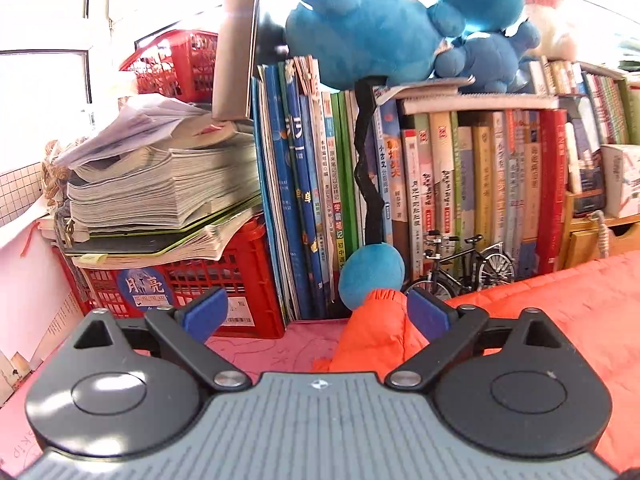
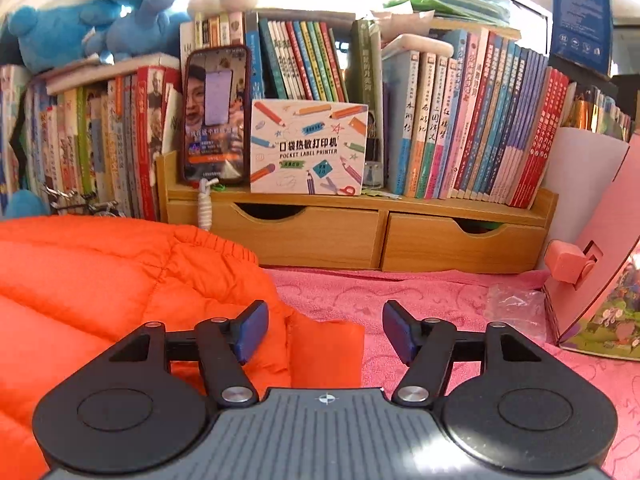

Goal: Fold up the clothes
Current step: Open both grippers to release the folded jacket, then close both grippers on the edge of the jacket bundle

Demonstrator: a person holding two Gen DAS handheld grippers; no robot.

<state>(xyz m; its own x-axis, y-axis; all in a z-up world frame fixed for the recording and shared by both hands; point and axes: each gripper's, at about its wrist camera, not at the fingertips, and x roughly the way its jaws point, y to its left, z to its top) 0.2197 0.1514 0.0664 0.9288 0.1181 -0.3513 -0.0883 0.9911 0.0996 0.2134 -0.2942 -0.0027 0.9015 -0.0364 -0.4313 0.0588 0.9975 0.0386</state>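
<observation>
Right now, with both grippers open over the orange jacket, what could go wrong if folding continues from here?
1. The puffy orange jacket may spring open: neither the left gripper nor the right gripper pinches it.
2. The sleeve lies close to the small model bicycle; dragging it might knock the bicycle over.
3. The right gripper might catch the pink cloth together with the jacket.

Both tongs: left tongs [image 1: 316,312], right tongs [image 2: 325,330]; black linkage arms, blue pads, silver pivot screws, ribbed grey housing with compass mark.
</observation>
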